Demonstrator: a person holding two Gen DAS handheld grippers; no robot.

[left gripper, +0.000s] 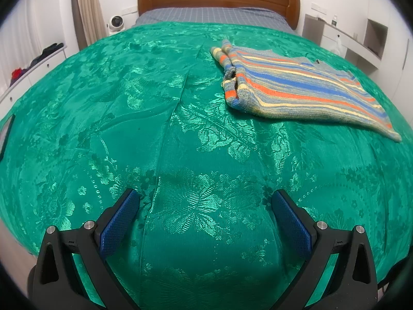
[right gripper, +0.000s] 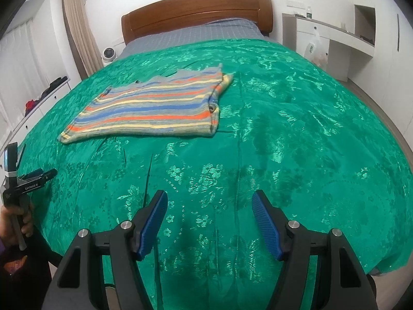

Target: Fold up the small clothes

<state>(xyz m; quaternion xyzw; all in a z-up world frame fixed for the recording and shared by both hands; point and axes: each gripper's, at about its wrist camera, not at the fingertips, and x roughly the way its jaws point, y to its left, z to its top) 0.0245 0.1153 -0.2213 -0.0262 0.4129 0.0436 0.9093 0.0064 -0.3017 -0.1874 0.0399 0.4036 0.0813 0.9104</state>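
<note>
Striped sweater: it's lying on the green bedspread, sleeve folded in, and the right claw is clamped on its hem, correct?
Not clamped. The right claw is open and empty over bare green bedspread, well short of the striped sweater, as the right wrist view shows. The rest is right.

Black gripper (left gripper: pixel 206 199) frames — blue textured pads (left gripper: pixel 121 222), silver screws.

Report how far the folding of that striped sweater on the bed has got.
Done: the striped sweater lies flat on the green bedspread, and its sleeves look folded in at one side edge. In hand: nothing; the left gripper and right gripper are both open and empty, above bare bedspread short of the sweater. Left: probably folding the body over into a compact stack, if more folds are wanted.
</note>
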